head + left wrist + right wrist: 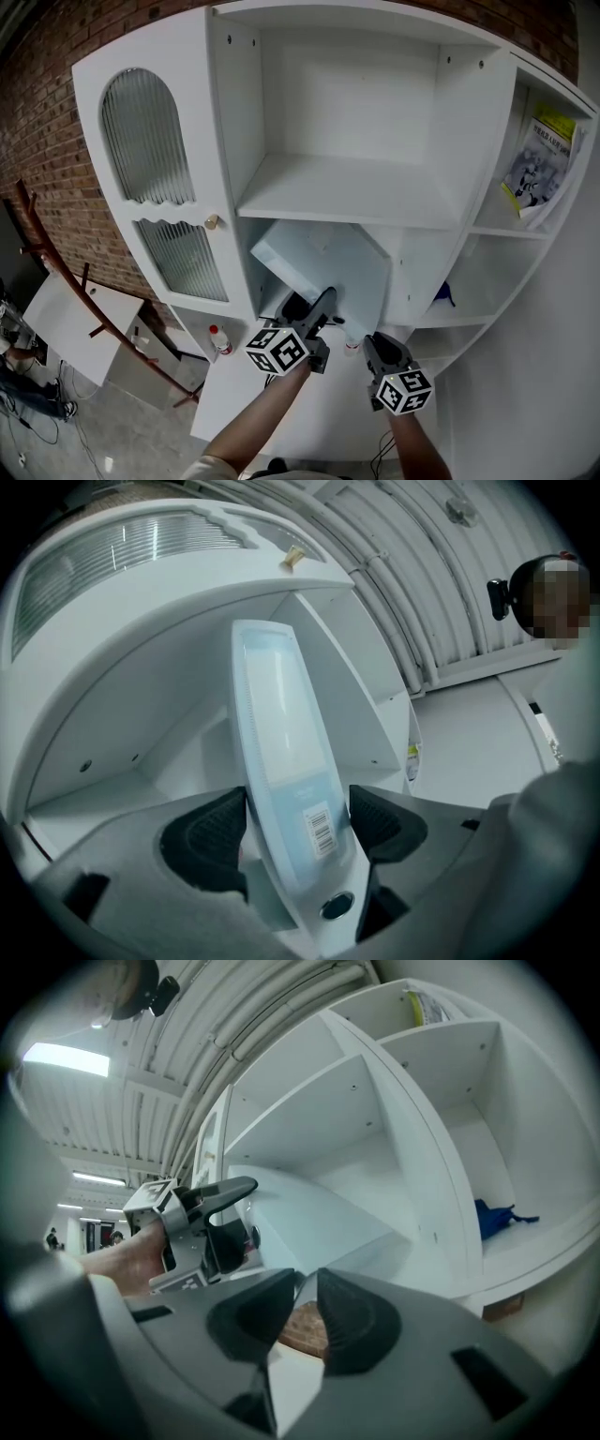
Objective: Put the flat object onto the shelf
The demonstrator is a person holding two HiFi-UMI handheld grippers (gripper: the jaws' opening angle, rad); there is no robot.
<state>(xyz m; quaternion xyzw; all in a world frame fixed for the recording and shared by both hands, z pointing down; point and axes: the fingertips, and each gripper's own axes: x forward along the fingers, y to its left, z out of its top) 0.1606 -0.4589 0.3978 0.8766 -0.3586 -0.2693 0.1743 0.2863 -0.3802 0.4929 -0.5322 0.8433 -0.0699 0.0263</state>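
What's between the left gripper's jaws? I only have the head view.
Observer: The flat object, with its barcode label facing the camera. The left gripper is open, with a sliver of gap on one side.
Operator: And the right gripper?
Observer: The right gripper looks closed on the flat object's near corner, its jaws almost together.
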